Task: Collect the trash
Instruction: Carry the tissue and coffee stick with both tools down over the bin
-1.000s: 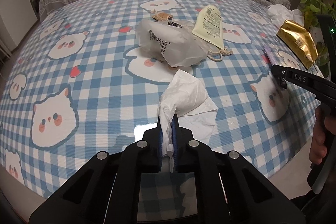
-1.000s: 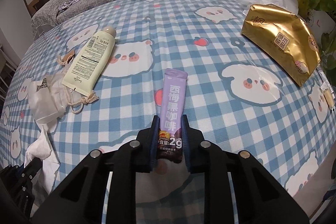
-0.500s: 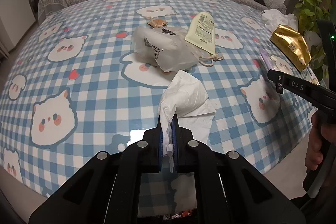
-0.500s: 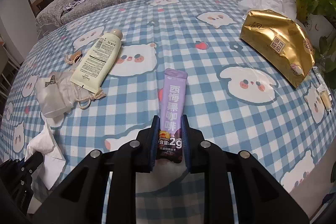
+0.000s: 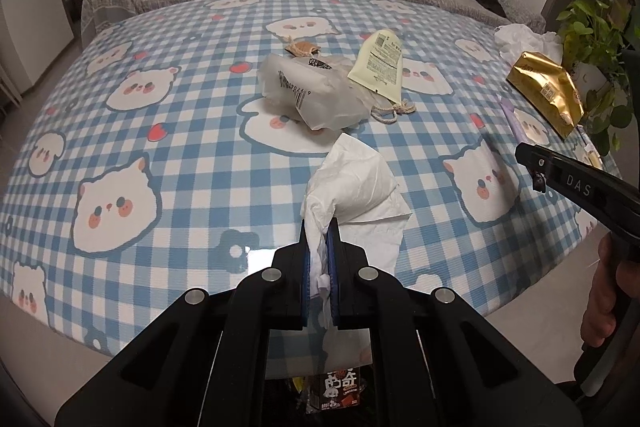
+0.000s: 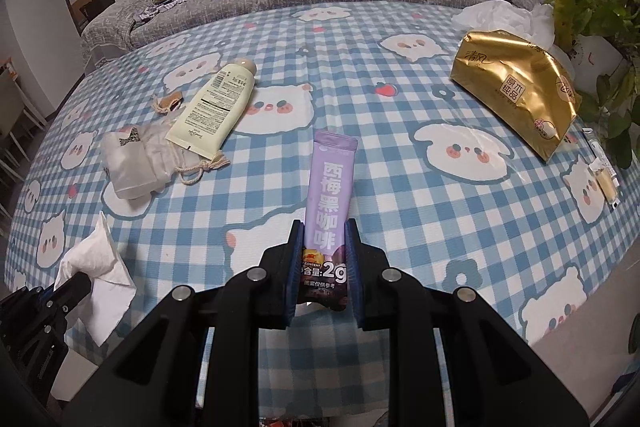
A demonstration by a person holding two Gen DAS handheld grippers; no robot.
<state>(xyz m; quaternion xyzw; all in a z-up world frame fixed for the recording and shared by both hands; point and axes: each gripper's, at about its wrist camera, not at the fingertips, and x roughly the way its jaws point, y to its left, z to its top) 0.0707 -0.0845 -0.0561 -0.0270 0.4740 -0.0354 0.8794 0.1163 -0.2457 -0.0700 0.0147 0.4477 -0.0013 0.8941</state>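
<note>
Blue checked cloth with bear faces is covering the table [image 6: 400, 195], and a grey sofa is standing behind it. A crumpled white tissue [image 5: 356, 187] is being held over the near edge, pinched tight by the left gripper [image 5: 320, 259]. A purple coffee sachet [image 6: 326, 215] is being clamped by the right gripper [image 6: 323, 259], also above the near edge. The carrying-off step seems to be in hand. Below the near edge, wrappers are being glimpsed, probably a bin; both pieces are likely to be released there. A cream tube [image 6: 216, 107], a clear bag [image 5: 312, 95] and a gold pack [image 6: 516, 87] are being left mid-table and by the right edge.
</note>
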